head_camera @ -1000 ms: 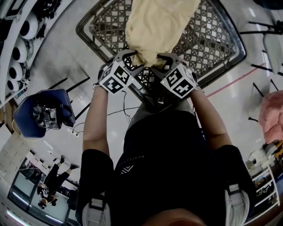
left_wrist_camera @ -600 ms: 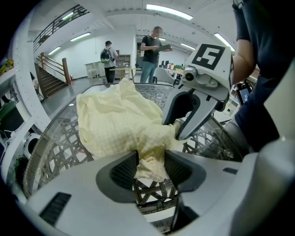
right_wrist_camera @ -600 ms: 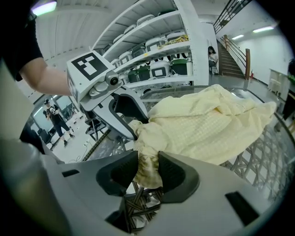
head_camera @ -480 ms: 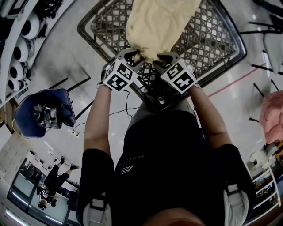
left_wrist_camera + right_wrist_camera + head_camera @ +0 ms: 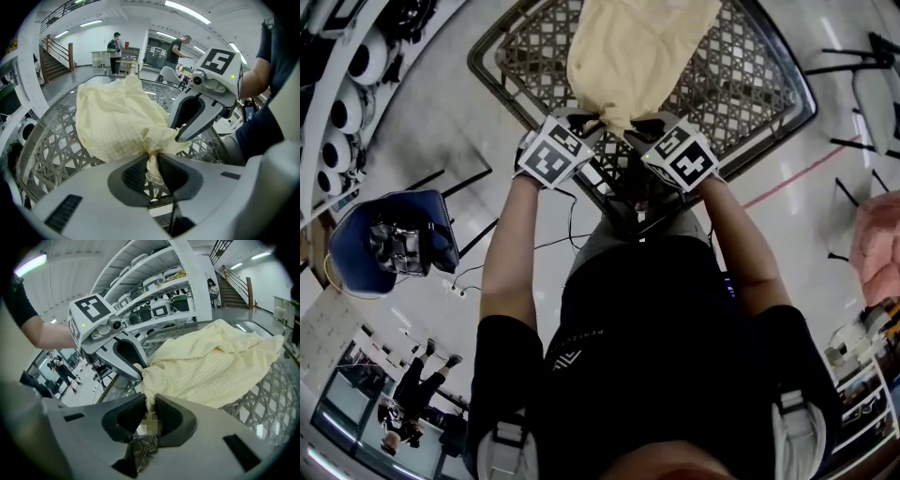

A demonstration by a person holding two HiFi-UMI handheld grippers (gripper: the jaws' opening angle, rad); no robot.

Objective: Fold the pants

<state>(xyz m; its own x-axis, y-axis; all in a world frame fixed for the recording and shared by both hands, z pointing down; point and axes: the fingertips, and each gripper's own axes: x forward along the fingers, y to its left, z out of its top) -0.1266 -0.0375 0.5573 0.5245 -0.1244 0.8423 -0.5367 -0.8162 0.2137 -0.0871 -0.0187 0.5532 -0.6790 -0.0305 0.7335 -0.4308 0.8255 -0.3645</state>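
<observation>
- The pants (image 5: 633,56) lie in a loose, crumpled bunch down the middle of the lattice surface (image 5: 750,84). Their near end sits close to the surface's near edge, and the rest runs off toward the far edge.
- The left gripper (image 5: 581,120) is at that near end. Its jaws have just been closing and now stand almost together, pinching a small twist of the pale yellow cloth.
- The right gripper (image 5: 642,124) sits just beside the left one on the same end. Its jaws have also just been closing, and the narrow gap left between them is filled with a gathered bit of the fabric.
- I cannot tell whether I have hold of the waist or the leg ends — the cloth is too bunched to read.
- I judge this to be the opening grasp. No fold shows yet, and the pants still need laying out flat.
- The next move probably calls for raising both grips together and drawing them apart to spread the cloth, with even tension — the thin fabric could slip out or snag on the lattice.
</observation>
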